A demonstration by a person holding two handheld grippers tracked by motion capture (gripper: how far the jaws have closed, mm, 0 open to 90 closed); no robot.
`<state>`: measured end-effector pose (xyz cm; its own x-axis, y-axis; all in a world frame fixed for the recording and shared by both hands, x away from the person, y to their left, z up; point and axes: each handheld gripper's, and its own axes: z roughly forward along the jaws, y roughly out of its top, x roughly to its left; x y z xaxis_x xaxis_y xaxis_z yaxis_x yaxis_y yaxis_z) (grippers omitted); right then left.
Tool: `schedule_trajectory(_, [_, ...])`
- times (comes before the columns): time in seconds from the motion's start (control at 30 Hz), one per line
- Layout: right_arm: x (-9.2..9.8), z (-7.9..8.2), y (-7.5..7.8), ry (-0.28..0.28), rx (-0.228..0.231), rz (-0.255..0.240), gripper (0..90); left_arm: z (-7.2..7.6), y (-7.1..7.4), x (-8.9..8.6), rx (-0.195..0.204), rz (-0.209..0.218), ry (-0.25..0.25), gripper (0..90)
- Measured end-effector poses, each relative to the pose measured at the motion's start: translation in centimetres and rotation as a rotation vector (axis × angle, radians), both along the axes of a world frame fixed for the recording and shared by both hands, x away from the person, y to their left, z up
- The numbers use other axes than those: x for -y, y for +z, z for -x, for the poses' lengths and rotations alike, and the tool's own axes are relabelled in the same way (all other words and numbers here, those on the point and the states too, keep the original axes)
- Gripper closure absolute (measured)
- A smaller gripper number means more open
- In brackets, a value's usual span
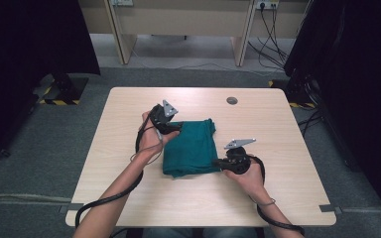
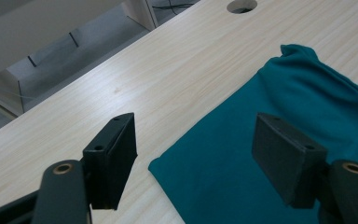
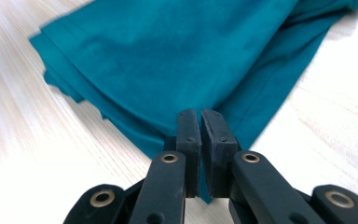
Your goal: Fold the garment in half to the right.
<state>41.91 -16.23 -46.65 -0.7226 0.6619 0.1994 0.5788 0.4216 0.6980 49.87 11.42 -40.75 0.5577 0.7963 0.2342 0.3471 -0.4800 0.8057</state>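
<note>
A folded teal cloth [image 1: 191, 146] lies in the middle of the light wooden table [image 1: 278, 198]. My left gripper [image 1: 174, 127] hovers at the cloth's far left corner. In the left gripper view its jaws [image 2: 193, 151] stand wide open, one over bare wood and one over the cloth [image 2: 284, 107], with nothing between them. My right gripper [image 1: 217, 162] is at the cloth's near right edge. In the right gripper view that gripper [image 3: 200, 123] has its two pads pressed together on the hem of the cloth [image 3: 177, 56], whose layered edges fan out to the left.
A round cable hole [image 1: 232, 100] sits near the table's far edge, also seen in the left gripper view [image 2: 241, 5]. Behind the table stands a wooden desk [image 1: 178, 20]. Dark curtains flank both sides. Bare wood surrounds the cloth on every side.
</note>
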Motion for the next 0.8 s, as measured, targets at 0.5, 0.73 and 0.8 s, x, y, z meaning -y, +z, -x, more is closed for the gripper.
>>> schedule_trajectory(0.5, [-2.5, 0.0, 1.1, 0.077, 0.079, 0.051, 76.8, 0.3, -0.1, -0.6, -0.001, 0.003, 0.003, 30.4])
schedule_trajectory(0.73, [-2.5, 0.4, 0.0, 0.079, 0.056, 0.102, 77.8, 0.5, -0.2, -1.4, 0.002, 0.006, 0.013, 30.3])
schedule_trajectory(0.8, [-2.4, 0.3, 0.0, 0.081, 0.048, 0.106, 77.7, 0.6, -0.2, -1.6, 0.004, 0.007, 0.019, 30.3])
